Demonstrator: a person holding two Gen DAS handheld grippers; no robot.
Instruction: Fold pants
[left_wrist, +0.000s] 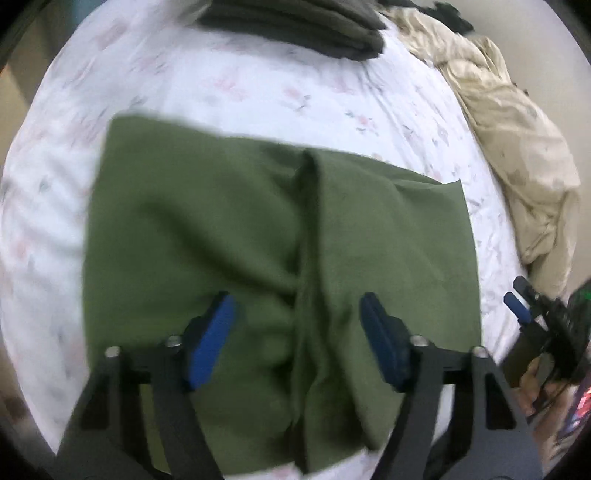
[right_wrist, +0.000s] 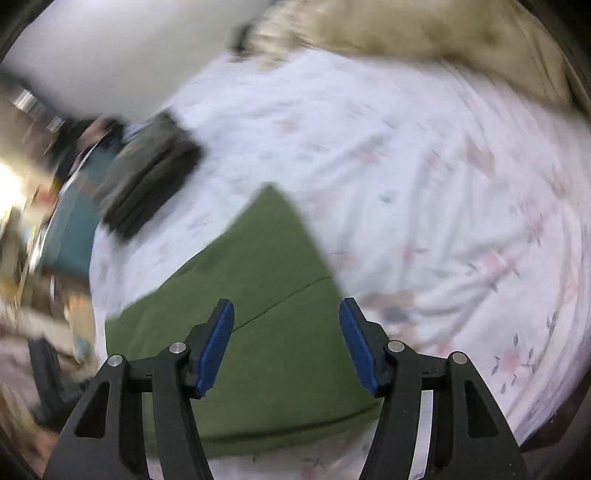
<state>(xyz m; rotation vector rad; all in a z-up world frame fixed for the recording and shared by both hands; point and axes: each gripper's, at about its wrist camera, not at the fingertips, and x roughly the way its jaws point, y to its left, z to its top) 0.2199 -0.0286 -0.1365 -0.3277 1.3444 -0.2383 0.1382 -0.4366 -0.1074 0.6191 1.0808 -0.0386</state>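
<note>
Clearly both grippers, left gripper (left_wrist: 297, 341) and right gripper (right_wrist: 286, 341), hung wide and empty over the green pants (left_wrist: 280, 280); grabbing matching corners would likely keep the next fold square.

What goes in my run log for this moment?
green pants folded on floral sheet | left gripper open | right gripper open | holding nothing

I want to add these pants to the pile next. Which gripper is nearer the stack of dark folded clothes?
Hard to say. The left gripper faces the stack across the green pants; the right gripper, over the pants' corner, has it ahead to its left.
</note>
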